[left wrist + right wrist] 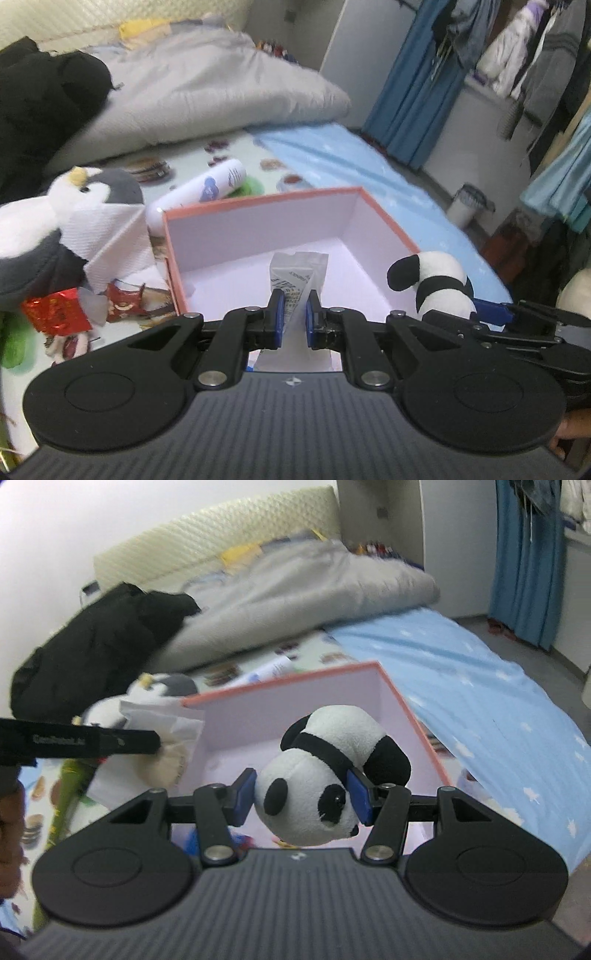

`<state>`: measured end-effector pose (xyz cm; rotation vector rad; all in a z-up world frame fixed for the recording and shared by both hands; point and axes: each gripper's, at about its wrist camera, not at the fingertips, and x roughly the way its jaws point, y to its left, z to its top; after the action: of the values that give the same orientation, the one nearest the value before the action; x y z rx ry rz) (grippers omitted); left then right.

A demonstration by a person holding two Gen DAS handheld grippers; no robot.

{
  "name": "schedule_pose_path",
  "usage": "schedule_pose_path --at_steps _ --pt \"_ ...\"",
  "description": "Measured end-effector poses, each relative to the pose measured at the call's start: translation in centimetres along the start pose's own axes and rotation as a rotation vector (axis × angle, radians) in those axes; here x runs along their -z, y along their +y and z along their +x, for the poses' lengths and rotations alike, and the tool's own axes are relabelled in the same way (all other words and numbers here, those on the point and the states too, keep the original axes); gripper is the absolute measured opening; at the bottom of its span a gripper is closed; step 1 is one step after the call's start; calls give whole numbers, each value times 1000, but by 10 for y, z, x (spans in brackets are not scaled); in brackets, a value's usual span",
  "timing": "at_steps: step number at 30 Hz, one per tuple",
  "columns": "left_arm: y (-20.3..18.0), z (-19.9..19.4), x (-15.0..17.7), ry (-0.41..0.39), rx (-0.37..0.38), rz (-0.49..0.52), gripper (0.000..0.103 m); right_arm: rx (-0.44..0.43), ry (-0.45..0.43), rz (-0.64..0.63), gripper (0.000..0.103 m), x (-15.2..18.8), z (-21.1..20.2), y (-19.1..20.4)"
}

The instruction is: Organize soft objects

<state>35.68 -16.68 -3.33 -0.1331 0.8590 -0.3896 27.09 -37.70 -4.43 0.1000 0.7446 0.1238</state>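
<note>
Between the blue pads of the left gripper (294, 314) a grey-and-white tube (295, 277) is clamped, its crimped end raised toward the far wall of the open pink box (258, 225). That gripper is angled downward over the near edge of the box, whose white floor is seen beneath the tube. Around the head of a panda plush (321, 775) the right gripper (303, 799) is closed, one pad pressed to each cheek; the toy's body is stretched away from the jaws, over the box interior. This gripper is likewise tilted down toward the box, and it is seen just beside the left one, at the box's right side. At the left of the box a penguin plush (66, 218), white tissue (110, 240) and red wrappers (59, 314) are laid on the patterned sheet (192, 162); a white bottle (199, 192) is lying behind the box.
</note>
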Motion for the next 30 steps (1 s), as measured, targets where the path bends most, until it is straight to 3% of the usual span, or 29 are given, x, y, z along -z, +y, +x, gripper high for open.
schedule_pose_path --at_steps 5,13,16,19,27,30 --pt "-4 30 0 51 -34 8 14 1 60 16 57 6 20 -13" --pt "-9 45 4 102 -58 23 15 26 94 44 59 15 31 -26" --pt "-10 44 3 105 -54 31 22 19 93 68 63 13 29 -33" --pt "-9 37 2 84 -52 24 43 16 71 78 80 12 23 -35" --pt "-10 3 6 -1 -49 68 44 -7 -14 60 83 13 -7 -24" --pt "-9 -7 13 -35 -79 101 44 -31 -44 27 83 13 -18 -13"
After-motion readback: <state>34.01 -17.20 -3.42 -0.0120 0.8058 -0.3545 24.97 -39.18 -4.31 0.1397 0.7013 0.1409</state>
